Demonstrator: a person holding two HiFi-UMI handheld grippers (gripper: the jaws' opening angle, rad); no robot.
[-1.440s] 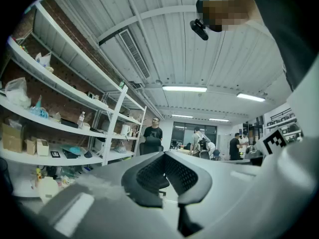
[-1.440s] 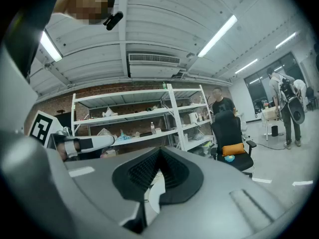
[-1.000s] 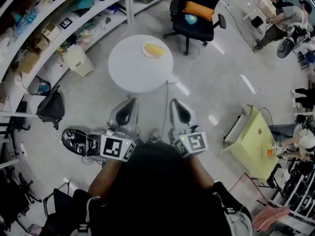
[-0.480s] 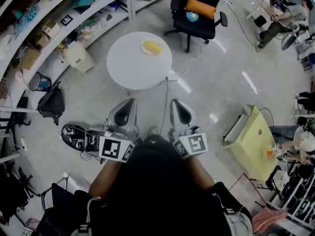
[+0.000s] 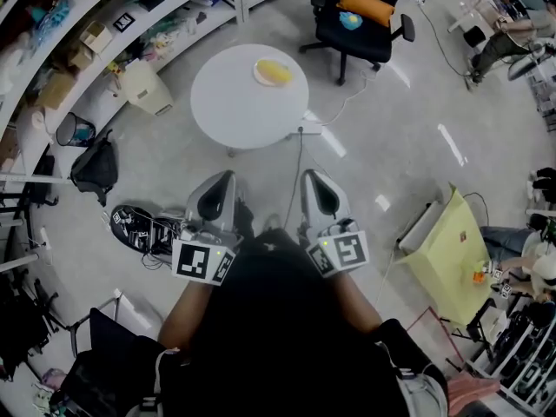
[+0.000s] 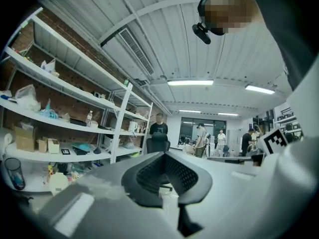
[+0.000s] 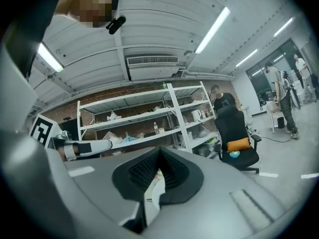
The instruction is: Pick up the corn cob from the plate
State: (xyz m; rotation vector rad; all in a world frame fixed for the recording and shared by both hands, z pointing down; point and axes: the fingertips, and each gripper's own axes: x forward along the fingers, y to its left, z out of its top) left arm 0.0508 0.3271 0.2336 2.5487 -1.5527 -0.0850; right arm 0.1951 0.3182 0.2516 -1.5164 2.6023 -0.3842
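Two tools are held side by side close to the person's body, with the round white desk (image 5: 234, 111) well apart at their 12 o'clock. The left tool (image 5: 224, 181) is seen with its jaws pressed together and nothing between them, and the right tool (image 5: 310, 179) likewise. The corn cob (image 5: 274, 71) is laid on a plate (image 5: 257, 70) near the desk's 1 o'clock edge, untouched.

Round white table (image 5: 230, 115) on grey floor (image 5: 391, 146), plate (image 5: 258, 76) near its far edge, corn cob (image 5: 276, 71) on the plate
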